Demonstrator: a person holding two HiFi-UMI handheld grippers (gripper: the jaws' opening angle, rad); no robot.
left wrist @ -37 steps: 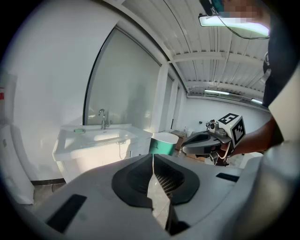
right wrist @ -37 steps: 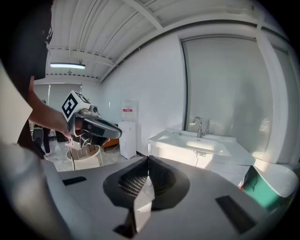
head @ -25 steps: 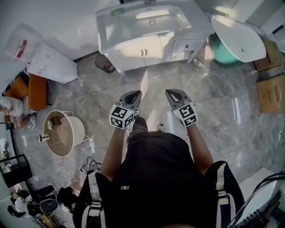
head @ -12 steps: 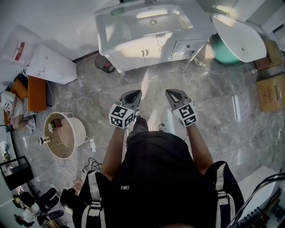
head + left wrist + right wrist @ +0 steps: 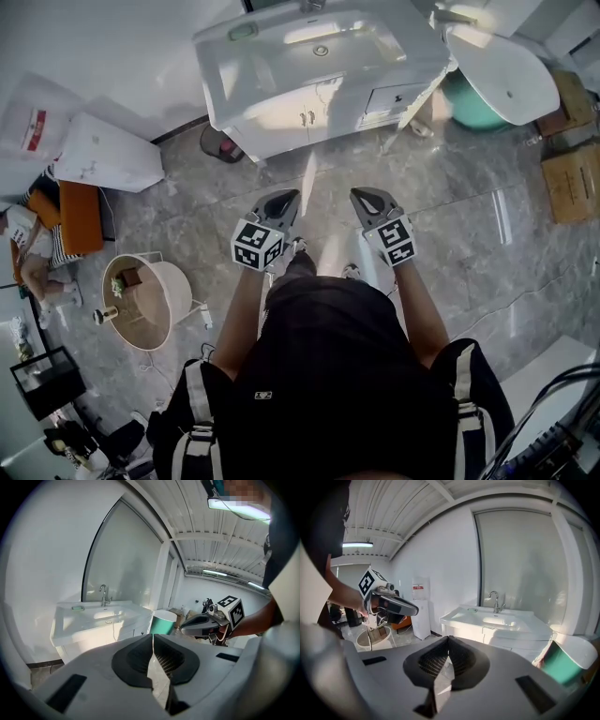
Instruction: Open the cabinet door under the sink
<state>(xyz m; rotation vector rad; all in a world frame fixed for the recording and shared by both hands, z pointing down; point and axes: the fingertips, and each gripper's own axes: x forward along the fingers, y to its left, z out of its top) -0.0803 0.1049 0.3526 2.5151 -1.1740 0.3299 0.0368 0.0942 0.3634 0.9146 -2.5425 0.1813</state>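
Note:
The white sink vanity (image 5: pixel 319 47) stands against the far wall. Its two cabinet doors (image 5: pixel 291 112) are closed, with paired handles (image 5: pixel 307 117) at the middle seam. My left gripper (image 5: pixel 281 197) and right gripper (image 5: pixel 363 195) are held side by side over the tiled floor, well short of the vanity and pointing at it. Both are shut with nothing in them. In the left gripper view the jaws (image 5: pixel 153 635) meet below the vanity front (image 5: pixel 108 637). The right gripper view shows its jaws (image 5: pixel 448 638) closed, with the cabinet (image 5: pixel 473 634) beyond.
A drawer stack (image 5: pixel 394 98) fills the vanity's right side. A white tub (image 5: pixel 497 75) and a teal bin (image 5: pixel 469 108) stand at the right, with cardboard boxes (image 5: pixel 570 183) beyond. At the left are a white appliance (image 5: pixel 108 150) and a round tub (image 5: pixel 145 300).
The person has stepped forward towards the vanity, carrying both grippers along. The floor items have slid back in the head view. Both pairs of jaws stayed shut.

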